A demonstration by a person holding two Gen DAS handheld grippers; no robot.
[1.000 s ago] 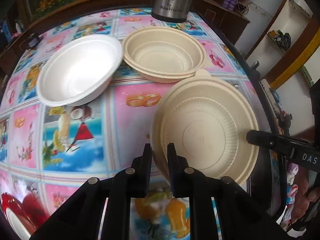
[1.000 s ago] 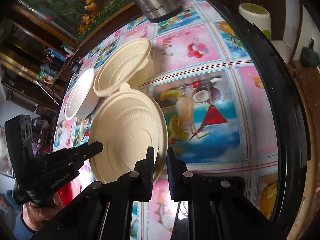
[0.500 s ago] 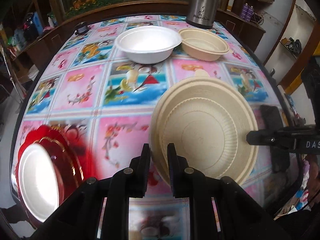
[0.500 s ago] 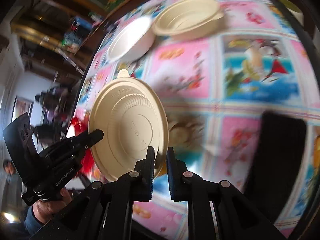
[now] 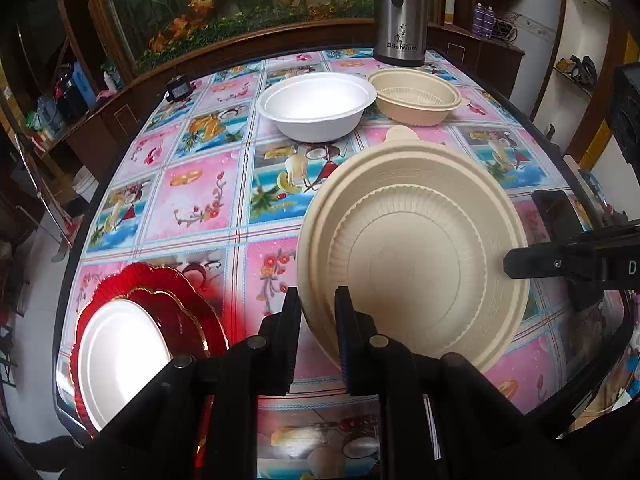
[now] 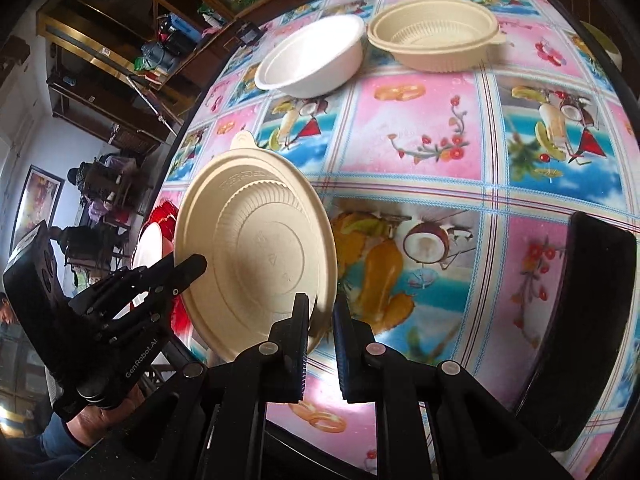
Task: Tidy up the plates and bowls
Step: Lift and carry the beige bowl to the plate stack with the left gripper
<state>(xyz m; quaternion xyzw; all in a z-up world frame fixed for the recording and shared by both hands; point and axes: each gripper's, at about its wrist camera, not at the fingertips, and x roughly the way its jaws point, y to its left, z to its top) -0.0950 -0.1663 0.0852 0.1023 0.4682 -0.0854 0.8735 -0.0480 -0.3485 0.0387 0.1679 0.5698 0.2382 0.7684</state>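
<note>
Both claws are engaged on one item. The left claw (image 5: 318, 312) is pinching the near rim of a beige plate (image 5: 416, 256); the right claw (image 6: 320, 316) is pinching the rim on the opposite side of the same plate. The plate is held tilted, clear of the table (image 5: 208, 192), above its near right area.

Progress, as judged from the present layout — partial. At the near left corner a white plate (image 5: 120, 356) lies on a red scalloped plate (image 5: 168, 304), which reads as a plate stack already begun. At the far side a white bowl (image 5: 316, 106) and a beige bowl (image 5: 416, 98) stand side by side, touching or nearly so, not nested. Outstanding items, in my assessment: the held plate has yet to be set down, most likely onto the plate stack, and the two bowls may yet need stacking.

Legible markings: a steel flask (image 5: 400, 12) at the far edge carries a logo and a brand reading roughly "Bastrium" — exact spelling uncertain. The left claw's body, seen from the right wrist view, reads "GenRobot.AI". The right claw's body, seen from the left wrist view, shows only a "D" at the frame edge. A dark flat object (image 6: 580, 332) lies on the near right of the table; no markings readable.
</note>
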